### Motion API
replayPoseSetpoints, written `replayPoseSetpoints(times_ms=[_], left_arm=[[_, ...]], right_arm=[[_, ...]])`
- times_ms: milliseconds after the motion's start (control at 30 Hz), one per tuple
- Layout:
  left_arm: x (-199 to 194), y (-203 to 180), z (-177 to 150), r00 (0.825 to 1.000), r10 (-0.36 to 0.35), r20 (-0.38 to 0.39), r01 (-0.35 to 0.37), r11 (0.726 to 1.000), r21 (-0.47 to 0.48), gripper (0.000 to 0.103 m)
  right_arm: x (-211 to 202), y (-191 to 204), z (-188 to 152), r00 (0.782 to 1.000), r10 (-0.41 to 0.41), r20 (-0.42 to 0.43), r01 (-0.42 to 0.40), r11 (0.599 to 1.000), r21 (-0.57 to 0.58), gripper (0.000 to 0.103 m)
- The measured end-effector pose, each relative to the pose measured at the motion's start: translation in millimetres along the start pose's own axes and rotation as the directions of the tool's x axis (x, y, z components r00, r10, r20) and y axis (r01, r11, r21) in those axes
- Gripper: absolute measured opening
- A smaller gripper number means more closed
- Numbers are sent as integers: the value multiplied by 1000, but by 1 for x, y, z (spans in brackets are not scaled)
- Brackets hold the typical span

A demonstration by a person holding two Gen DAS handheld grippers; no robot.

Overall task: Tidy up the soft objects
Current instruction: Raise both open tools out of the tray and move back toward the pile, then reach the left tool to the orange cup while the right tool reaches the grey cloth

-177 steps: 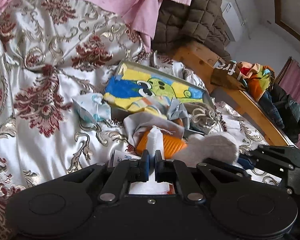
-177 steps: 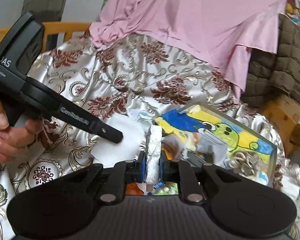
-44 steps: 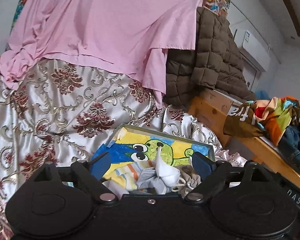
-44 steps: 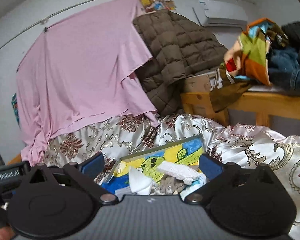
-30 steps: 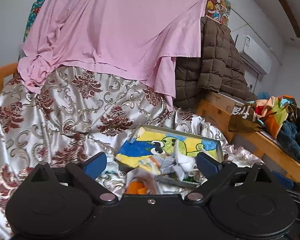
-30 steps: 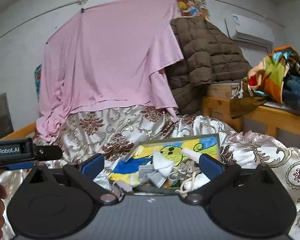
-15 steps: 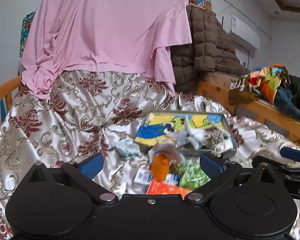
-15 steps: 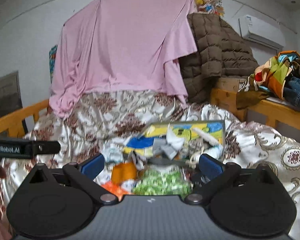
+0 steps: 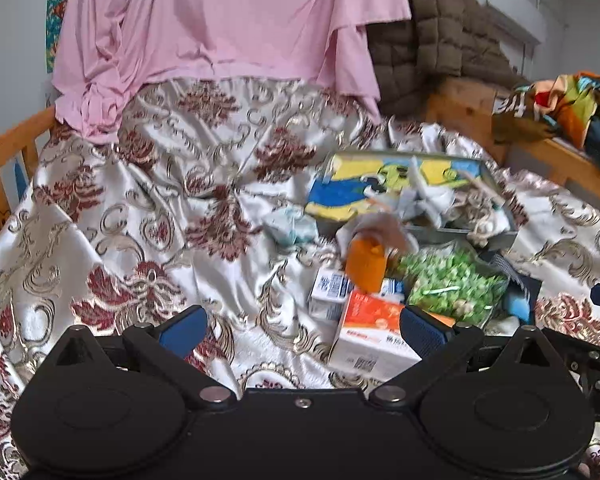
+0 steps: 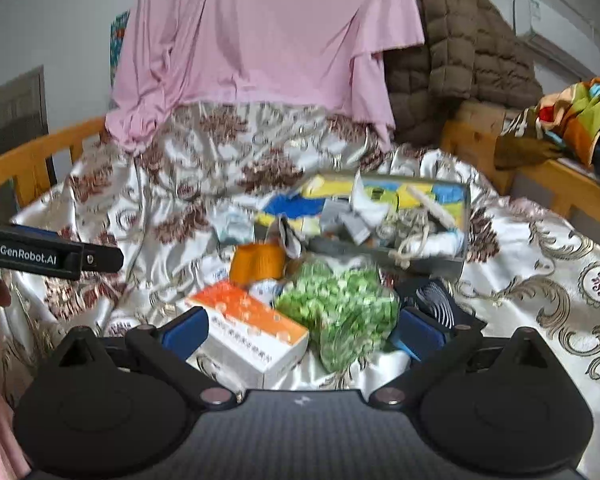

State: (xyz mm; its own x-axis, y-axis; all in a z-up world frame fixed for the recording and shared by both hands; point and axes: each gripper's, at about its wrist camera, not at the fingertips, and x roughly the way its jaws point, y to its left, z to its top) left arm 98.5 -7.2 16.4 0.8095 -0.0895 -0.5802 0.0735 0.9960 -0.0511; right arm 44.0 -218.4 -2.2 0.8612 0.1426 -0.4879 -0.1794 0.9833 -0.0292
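A cartoon-printed box (image 9: 380,190) (image 10: 456,196) lies on the bed and holds white and grey cloths (image 9: 420,200) (image 10: 360,208) and a cord bundle (image 10: 412,224). In front of it lie an orange pouch (image 9: 366,264) (image 10: 256,260), a green patterned bag (image 9: 448,280) (image 10: 340,312), an orange-and-white box (image 9: 372,332) (image 10: 252,332) and a light blue cloth (image 9: 292,226) (image 10: 232,222). My left gripper (image 9: 302,328) and right gripper (image 10: 300,332) are both open and empty, held back above the near items.
The bed has a silver and maroon floral cover (image 9: 160,200) and wooden rails (image 9: 16,148). A pink sheet (image 9: 220,20) and a brown quilted coat (image 9: 432,32) hang behind. Clothes (image 9: 560,104) are piled on a wooden ledge at right. A dark striped item (image 10: 436,300) lies beside the green bag.
Both grippers, earlier shut on white cloths, have let them go into the box and opened. Both have pulled back from the box, so the items in front now show.
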Motion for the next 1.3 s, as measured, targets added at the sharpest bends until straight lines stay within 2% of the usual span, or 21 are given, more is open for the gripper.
replayPoseSetpoints(times_ms=[133, 300, 733, 1067, 1300], left_arm=[[11, 1, -1, 999, -9, -36, 9, 1000, -13, 102], [23, -6, 2, 999, -29, -39, 29, 1000, 7, 102], [75, -31, 10, 997, -80, 2, 78, 985, 155, 102], [113, -34, 17, 989, -149, 23, 142, 971, 192, 102], [135, -31, 17, 987, -161, 11, 155, 965, 214, 101]], right_arm=[[9, 2, -1, 999, -1, -44, 1, 1000, -4, 103], [18, 1, 1, 998, 3, -64, -3, 1000, -6, 103], [62, -9, 31, 1000, -11, 15, 12, 999, -32, 103], [99, -19, 53, 997, -8, 80, 13, 998, -68, 103], [132, -26, 63, 998, 36, 55, -32, 997, -67, 102]])
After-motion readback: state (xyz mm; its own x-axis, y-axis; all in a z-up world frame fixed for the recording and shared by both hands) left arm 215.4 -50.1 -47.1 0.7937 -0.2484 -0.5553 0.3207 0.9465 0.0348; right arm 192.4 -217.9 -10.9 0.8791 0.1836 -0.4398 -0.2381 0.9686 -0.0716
